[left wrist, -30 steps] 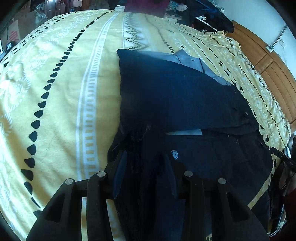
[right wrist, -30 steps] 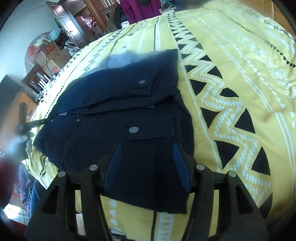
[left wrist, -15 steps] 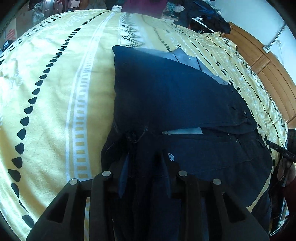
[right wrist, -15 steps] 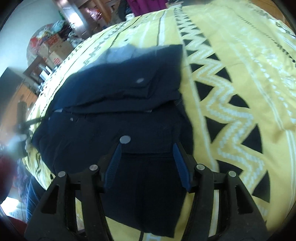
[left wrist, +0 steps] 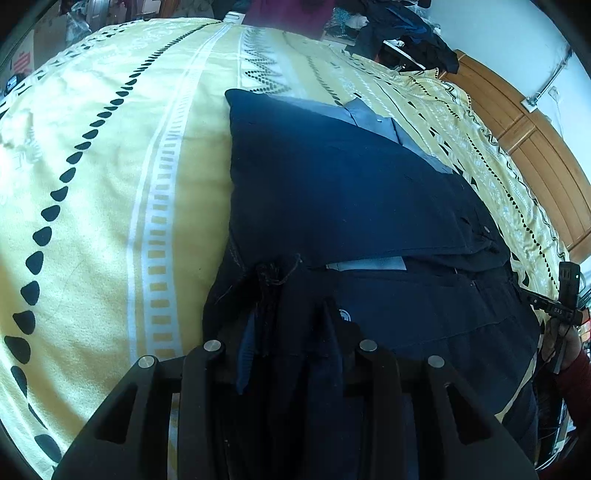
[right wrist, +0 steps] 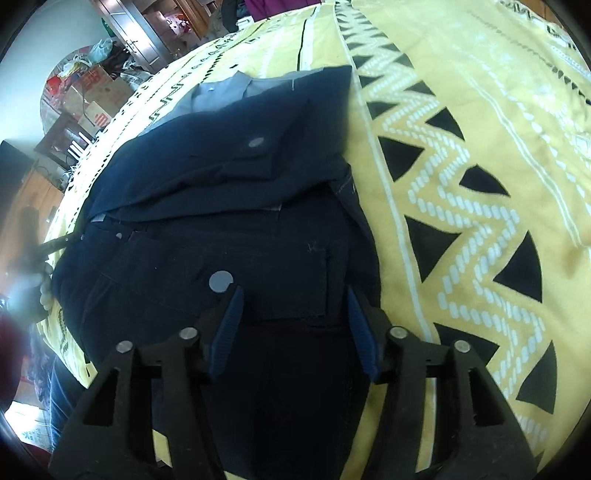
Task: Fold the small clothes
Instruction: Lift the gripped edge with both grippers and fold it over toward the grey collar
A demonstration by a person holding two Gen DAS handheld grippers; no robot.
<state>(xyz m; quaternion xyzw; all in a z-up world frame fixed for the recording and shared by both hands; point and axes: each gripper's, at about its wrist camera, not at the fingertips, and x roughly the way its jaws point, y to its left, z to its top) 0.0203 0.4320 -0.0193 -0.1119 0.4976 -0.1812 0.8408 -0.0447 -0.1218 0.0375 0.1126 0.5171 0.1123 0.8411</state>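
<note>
A dark navy garment point(left wrist: 343, 192) with grey lining at its far edge lies half folded on the yellow patterned bedspread point(left wrist: 110, 184). My left gripper point(left wrist: 290, 332) is shut on a bunched near edge of the garment, dark cloth filling the gap between its blue pads. In the right wrist view the same garment point(right wrist: 229, 177) shows a round grey button point(right wrist: 221, 281) on a pocket flap. My right gripper point(right wrist: 294, 295) hovers open over the garment's near part, its blue pads point(right wrist: 229, 325) wide apart with only flat cloth beneath.
The bedspread point(right wrist: 461, 184) stretches wide on both sides of the garment. A wooden headboard point(left wrist: 524, 140) stands at the right, with piled clothes point(left wrist: 406, 26) beyond the bed. Cardboard boxes point(right wrist: 96, 96) and clutter sit past the bed's far left. A sleeve point(left wrist: 576, 380) shows at the edge.
My left gripper's fingers have drawn closer together on the bunched cloth. My right gripper has shifted forward over the garment, so the pocket button now sits by its left pad.
</note>
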